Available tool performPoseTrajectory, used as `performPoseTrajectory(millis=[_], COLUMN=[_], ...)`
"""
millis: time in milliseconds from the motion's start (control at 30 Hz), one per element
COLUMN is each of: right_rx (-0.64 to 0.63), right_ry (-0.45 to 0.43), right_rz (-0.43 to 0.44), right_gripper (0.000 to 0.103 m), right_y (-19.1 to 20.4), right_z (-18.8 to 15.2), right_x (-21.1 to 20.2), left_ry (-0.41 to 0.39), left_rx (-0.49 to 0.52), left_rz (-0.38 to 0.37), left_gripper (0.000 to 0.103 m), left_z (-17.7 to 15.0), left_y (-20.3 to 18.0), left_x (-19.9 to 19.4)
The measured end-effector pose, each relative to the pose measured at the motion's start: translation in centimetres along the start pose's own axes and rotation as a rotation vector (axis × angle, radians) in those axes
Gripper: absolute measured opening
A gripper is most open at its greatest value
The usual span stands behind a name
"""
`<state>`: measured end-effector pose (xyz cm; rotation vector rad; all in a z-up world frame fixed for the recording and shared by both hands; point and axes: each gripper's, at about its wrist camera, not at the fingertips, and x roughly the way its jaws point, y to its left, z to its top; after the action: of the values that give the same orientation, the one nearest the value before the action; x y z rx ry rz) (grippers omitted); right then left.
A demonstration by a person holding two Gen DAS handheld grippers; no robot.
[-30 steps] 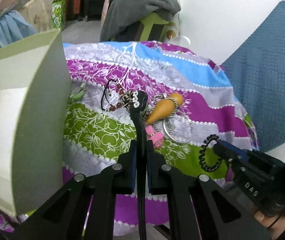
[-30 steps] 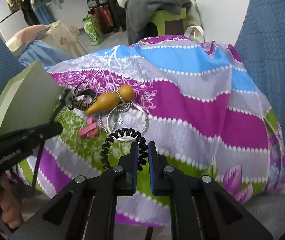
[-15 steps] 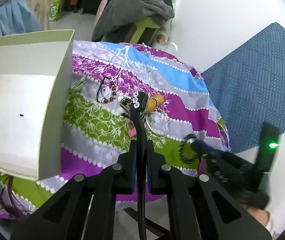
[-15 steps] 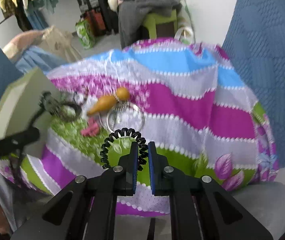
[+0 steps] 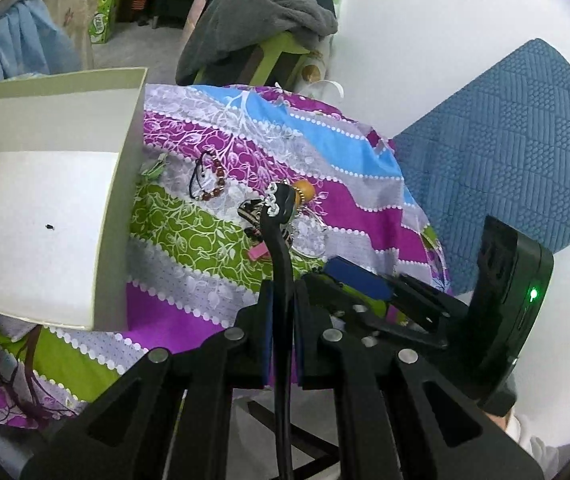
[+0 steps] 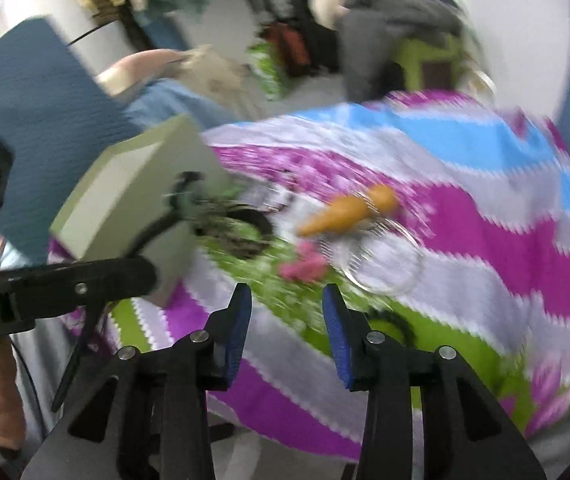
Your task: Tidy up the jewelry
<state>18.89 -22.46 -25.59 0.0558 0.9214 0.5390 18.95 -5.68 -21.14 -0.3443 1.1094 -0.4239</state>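
Observation:
My left gripper [image 5: 283, 294] is shut on a black hairband [image 5: 279, 240] with white beads at its tip, held above the cloth to the right of the white box [image 5: 45, 216]. My right gripper [image 6: 287, 312] is open and empty; the black spiral hair tie [image 6: 395, 320] lies on the cloth just right of its right finger. An orange gourd pendant [image 6: 349, 210], a silver ring [image 6: 381, 264], a pink clip [image 6: 305, 266] and a patterned bangle [image 6: 241, 236] lie beyond. A bead bracelet [image 5: 209, 176] lies near the box. The right wrist view is blurred.
The jewelry lies on a small table covered by a striped floral cloth [image 5: 345, 168]. The box stands on the cloth's left side. A blue quilted panel [image 5: 505, 152] is on the right. A chair with grey clothes [image 5: 257, 28] is behind.
My right gripper opened and let the black spiral hair tie drop onto the cloth, and it is swinging left. My left gripper lifted and pulled back with the hairband.

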Motion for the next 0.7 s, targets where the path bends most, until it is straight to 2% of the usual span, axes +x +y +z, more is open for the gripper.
performPoseTrajectory(millis=[200, 300, 333, 433, 700], right_rx=[-0.125, -0.201, -0.211, -0.226, -0.158], right_ry=[-0.089, -0.111, -0.113, -0.115, -0.001], right_rz=[0.045, 0.068, 0.076, 0.087, 0.006], right_gripper=[0.033, 0.020, 0.013, 0.010, 0.009], right_y=[2.2, 3.5, 3.8, 4.5, 3.9], right_z=[1.5, 2.0, 1.9, 2.0, 1.0], right_x=[-0.4, -0.3, -0.3, -0.1, 2.0], left_ry=[-0.006, -0.015, -0.020, -0.030, -0.065], left_rx=[0.015, 0.012, 0.012, 0.000, -0.019], left_rz=[-0.010, -0.016, -0.014, -0.015, -0.037], left_gripper=[0.008, 0.008, 0.008, 0.008, 0.008], left_z=[-0.2, -0.2, -0.2, -0.1, -0.2], left_y=[-0.5, -0.5, -0.5, -0.1, 0.5], left_x=[-1.3, -2.0, -2.2, -2.8, -4.0])
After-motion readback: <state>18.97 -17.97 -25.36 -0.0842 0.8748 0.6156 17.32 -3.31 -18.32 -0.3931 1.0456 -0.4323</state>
